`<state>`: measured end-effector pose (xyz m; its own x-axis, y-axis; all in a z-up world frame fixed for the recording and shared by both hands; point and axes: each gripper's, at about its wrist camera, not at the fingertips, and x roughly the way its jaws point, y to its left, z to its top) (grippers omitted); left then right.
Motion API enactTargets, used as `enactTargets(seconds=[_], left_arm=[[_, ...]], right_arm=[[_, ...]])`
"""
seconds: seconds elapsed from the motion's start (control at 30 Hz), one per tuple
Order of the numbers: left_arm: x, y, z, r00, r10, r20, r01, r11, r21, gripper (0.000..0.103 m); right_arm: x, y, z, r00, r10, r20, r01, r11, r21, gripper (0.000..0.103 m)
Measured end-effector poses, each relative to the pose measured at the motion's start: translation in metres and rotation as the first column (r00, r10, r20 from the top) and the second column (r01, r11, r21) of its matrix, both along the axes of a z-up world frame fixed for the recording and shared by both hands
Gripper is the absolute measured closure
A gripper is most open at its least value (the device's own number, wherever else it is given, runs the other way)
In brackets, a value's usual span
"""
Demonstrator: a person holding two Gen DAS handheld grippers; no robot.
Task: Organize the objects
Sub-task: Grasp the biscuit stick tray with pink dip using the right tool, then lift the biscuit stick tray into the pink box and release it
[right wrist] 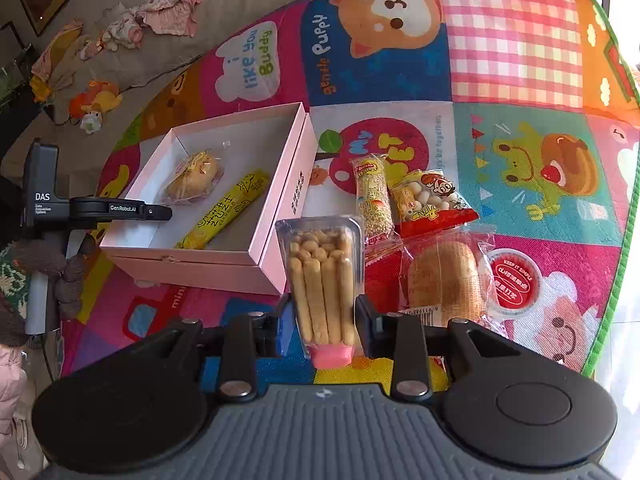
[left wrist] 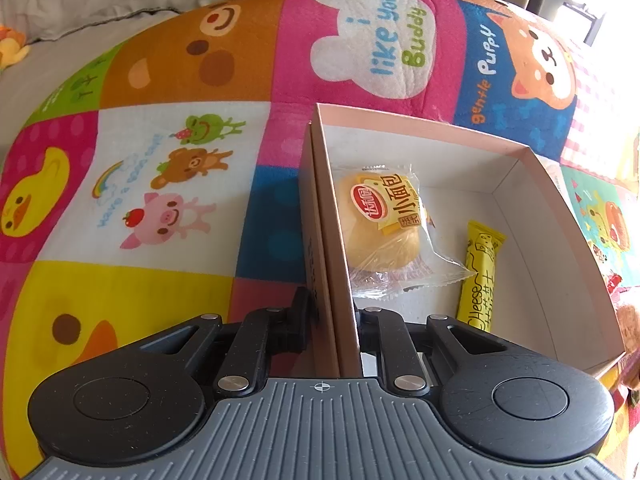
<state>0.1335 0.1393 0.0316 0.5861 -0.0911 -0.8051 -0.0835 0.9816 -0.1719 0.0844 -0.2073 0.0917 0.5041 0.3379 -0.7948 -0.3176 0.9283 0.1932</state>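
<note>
A pink cardboard box stands open on the cartoon play mat. Inside lie a wrapped small bread and a yellow cheese stick packet; both also show in the right wrist view, the bread and the packet. My left gripper is shut on the box's left wall; it also shows in the right wrist view. My right gripper is shut on a clear pack of biscuit sticks with pink dip, just in front of the box.
On the mat right of the box lie a puffed-grain bar, a red bag of white candies, a wrapped bread loaf and a round red-lidded cup. Plush toys and clothes lie on the grey bedding beyond.
</note>
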Motion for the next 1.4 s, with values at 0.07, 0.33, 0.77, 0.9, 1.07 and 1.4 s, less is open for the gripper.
enactTargets(seconds=[0.07, 0.33, 0.77, 0.9, 1.07, 1.4], left_arm=[[0.0, 0.0, 0.0, 1.0, 0.0, 0.0, 0.0, 1.0, 0.001, 0.086], [-0.001, 0.0, 0.0, 1.0, -0.001, 0.0, 0.001, 1.0, -0.002, 0.086], [-0.001, 0.0, 0.0, 1.0, -0.002, 0.001, 0.002, 1.0, -0.001, 0.086], [-0.001, 0.0, 0.0, 1.0, -0.001, 0.001, 0.001, 1.0, -0.002, 0.086], [0.0, 0.001, 0.001, 1.0, 0.001, 0.0, -0.001, 1.0, -0.009, 0.085], [0.001, 0.001, 0.0, 1.0, 0.006, -0.003, -0.006, 1.0, 0.0, 0.085]], right_arm=[[0.004, 0.008, -0.006, 1.0, 0.004, 0.016, -0.004, 1.0, -0.026, 0.07], [0.006, 0.015, -0.028, 0.999, 0.023, 0.025, -0.021, 0.997, -0.073, 0.059], [-0.017, 0.039, -0.056, 0.991, 0.11, 0.081, -0.095, 0.982, -0.163, 0.072], [-0.044, 0.039, -0.05, 0.98, 0.198, 0.012, -0.194, 0.968, -0.156, 0.074], [-0.053, 0.042, -0.036, 0.975, 0.185, 0.12, -0.16, 0.967, -0.198, 0.056], [0.018, 0.062, -0.065, 0.975, 0.133, 0.178, -0.1, 0.978, -0.181, 0.055]])
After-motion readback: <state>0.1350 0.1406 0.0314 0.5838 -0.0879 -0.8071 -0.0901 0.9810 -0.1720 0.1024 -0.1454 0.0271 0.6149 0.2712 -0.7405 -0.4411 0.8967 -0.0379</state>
